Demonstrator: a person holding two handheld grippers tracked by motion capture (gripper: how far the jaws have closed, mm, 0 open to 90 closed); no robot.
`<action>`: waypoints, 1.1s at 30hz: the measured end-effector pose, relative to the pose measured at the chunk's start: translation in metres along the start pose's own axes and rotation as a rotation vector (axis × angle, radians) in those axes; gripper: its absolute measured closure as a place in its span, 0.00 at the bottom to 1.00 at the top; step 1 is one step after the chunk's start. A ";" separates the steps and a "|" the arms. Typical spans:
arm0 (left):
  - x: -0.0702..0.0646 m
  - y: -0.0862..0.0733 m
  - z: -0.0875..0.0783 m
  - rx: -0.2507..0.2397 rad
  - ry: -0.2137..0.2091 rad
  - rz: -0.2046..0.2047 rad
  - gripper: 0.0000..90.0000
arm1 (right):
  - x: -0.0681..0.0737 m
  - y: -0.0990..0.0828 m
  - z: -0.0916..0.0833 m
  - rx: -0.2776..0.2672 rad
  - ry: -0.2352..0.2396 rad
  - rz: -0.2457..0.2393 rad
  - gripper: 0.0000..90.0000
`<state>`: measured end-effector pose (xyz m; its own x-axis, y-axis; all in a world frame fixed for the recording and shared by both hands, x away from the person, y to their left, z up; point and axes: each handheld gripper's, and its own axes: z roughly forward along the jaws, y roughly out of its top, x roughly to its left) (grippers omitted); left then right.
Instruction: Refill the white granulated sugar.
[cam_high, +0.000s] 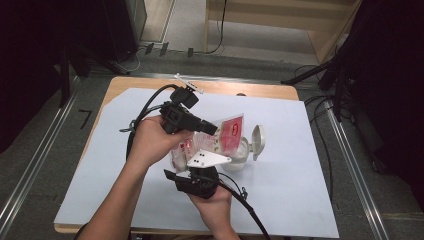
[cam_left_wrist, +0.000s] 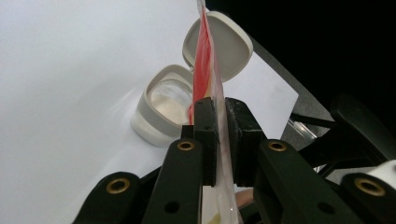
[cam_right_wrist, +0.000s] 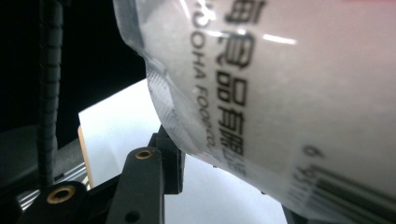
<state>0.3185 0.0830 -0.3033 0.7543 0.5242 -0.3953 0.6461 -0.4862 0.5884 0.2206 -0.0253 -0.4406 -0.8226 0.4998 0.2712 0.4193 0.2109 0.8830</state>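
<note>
Over on the left of the high view, the left tongs (cam_high: 212, 131) come in from the person's left hand (cam_high: 150, 140) and point right, toward the middle of the counter (cam_high: 300, 165). They're clamped flat on the red-and-white pouch (cam_high: 231, 131). In the left gripper view the pouch (cam_left_wrist: 205, 65) runs edge-on straight up between the two pads, which are squeezed tight on the film.

Moving to the middle, the pouch is held up off the counter, tilted over the small white container (cam_high: 240, 156), with its lower part down by the right tongs (cam_high: 192, 161). Those come up from the right hand (cam_high: 212, 200) near the bottom edge, grey plate on top. In the right gripper view the clear end of the pouch (cam_right_wrist: 280, 93), with black printing and a barcode, sits right across the tongs, one jaw showing under it. The jaws are partway apart, and I can't tell if they're actually pressing on the pouch.

Just right of that, the container sits on the white sheet with its hinged lid (cam_high: 258, 141) flipped up. The left gripper view shows it open (cam_left_wrist: 163, 107), right behind the pouch.
</note>
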 end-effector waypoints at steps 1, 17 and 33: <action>0.000 0.000 0.000 0.000 0.000 0.000 0.94 | 0.000 0.000 0.000 0.000 0.000 0.000 0.68; 0.003 -0.010 -0.008 0.034 0.024 0.040 0.94 | -0.001 -0.007 0.009 0.033 0.007 -0.021 0.67; 0.013 -0.021 -0.020 0.006 -0.003 0.047 0.95 | -0.018 -0.014 0.009 0.033 -0.010 0.035 0.65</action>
<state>0.3125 0.1143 -0.3066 0.7843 0.4983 -0.3695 0.6105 -0.5142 0.6024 0.2333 -0.0297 -0.4612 -0.8034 0.5160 0.2971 0.4600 0.2210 0.8600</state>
